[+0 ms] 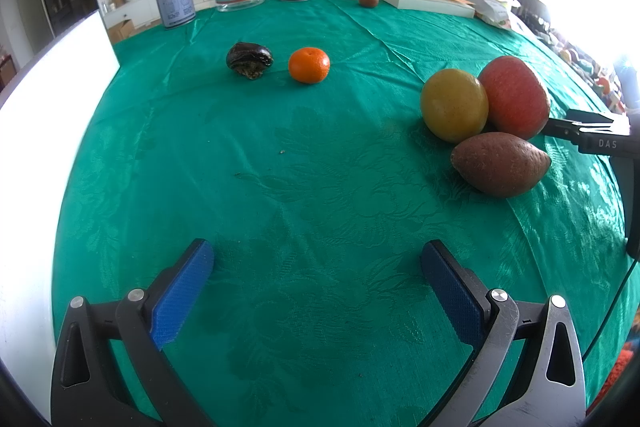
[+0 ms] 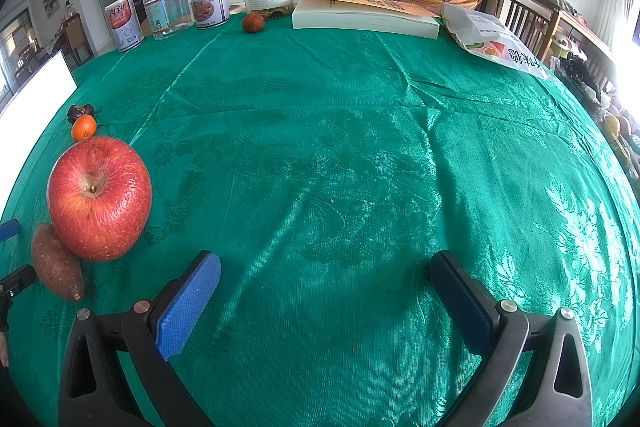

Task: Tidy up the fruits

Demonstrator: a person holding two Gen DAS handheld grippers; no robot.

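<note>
Both claws are hanging released: left gripper [image 1: 317,263], right gripper [image 2: 325,275]. Apple [image 2: 98,197], yellow fruit [image 1: 454,105] and brown fruit [image 1: 500,163] are clustering mid-right, touching.

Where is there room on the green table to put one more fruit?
Bare cloth fills the middle, between the red apple and the white book. It's crowded around the apple, yellow fruit and brown fruit.

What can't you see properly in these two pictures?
- Yellow fruit: missing from the right wrist view, hidden behind the red apple.
- Dark lumpy fruit: too small there, partly covered by the mandarin.
- Room on the far right, left wrist view: washed out by window glare.
</note>
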